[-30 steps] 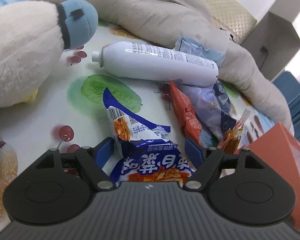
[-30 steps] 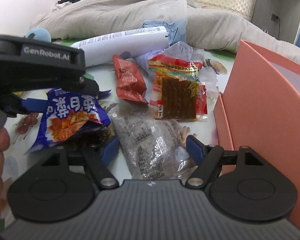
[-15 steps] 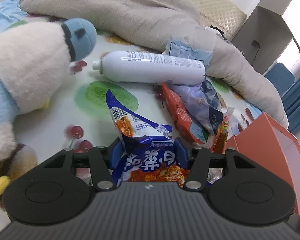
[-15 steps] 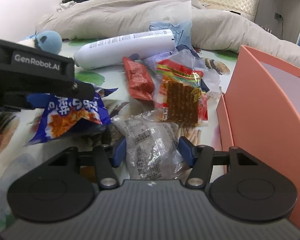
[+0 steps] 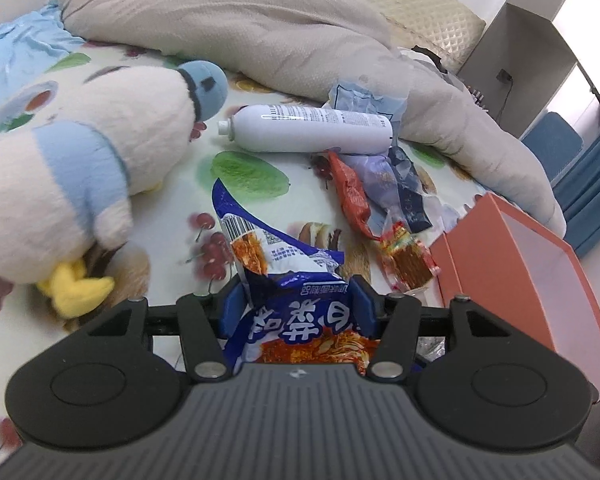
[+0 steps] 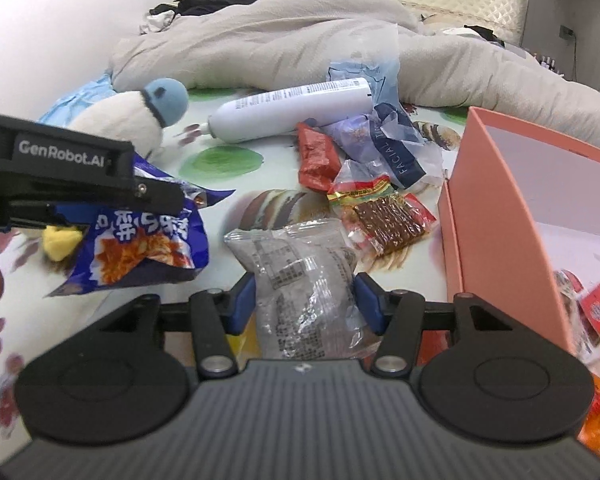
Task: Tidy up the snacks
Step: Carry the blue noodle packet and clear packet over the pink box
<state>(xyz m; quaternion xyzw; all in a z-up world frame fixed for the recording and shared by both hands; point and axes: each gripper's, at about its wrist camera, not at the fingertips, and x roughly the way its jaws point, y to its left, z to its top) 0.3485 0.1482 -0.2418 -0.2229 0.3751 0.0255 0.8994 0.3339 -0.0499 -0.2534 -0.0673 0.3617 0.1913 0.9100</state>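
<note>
Over the last second both sets of tongs have gone from standing wide around their packets to pinching them. The left tongs (image 5: pixel 298 300) are now clamped on the crinkled blue foil snack bag with white lettering (image 5: pixel 296 312), which hangs clear of the fruit-printed bed sheet (image 5: pixel 244 176); the right view shows it held aloft at 9 o'clock. The right tongs (image 6: pixel 305 300) have closed onto the clear, wrinkled plastic packet printed with black text (image 6: pixel 300 280); whether it has left the sheet I cannot tell. Two snacks look secured at once, and the likely destination is the stiff salmon-pink cardboard box (image 6: pixel 496 216) at 3 o'clock, which already holds some red packets.

On the sheet lie a glossy red foil pouch (image 6: pixel 316 156), a transparent pack of dark brown sticks with a red-and-yellow header (image 6: pixel 384 216) and a crumpled clear wrapper with a navy band (image 6: pixel 396 148), all thin and slippery-looking. A smooth white cylindrical bottle (image 5: pixel 308 132) lies on its side at 12 o'clock, and a fuzzy white-and-blue plush toy (image 5: pixel 80 160) slumps at 10 o'clock before a rumpled beige duvet (image 5: pixel 260 28).
</note>
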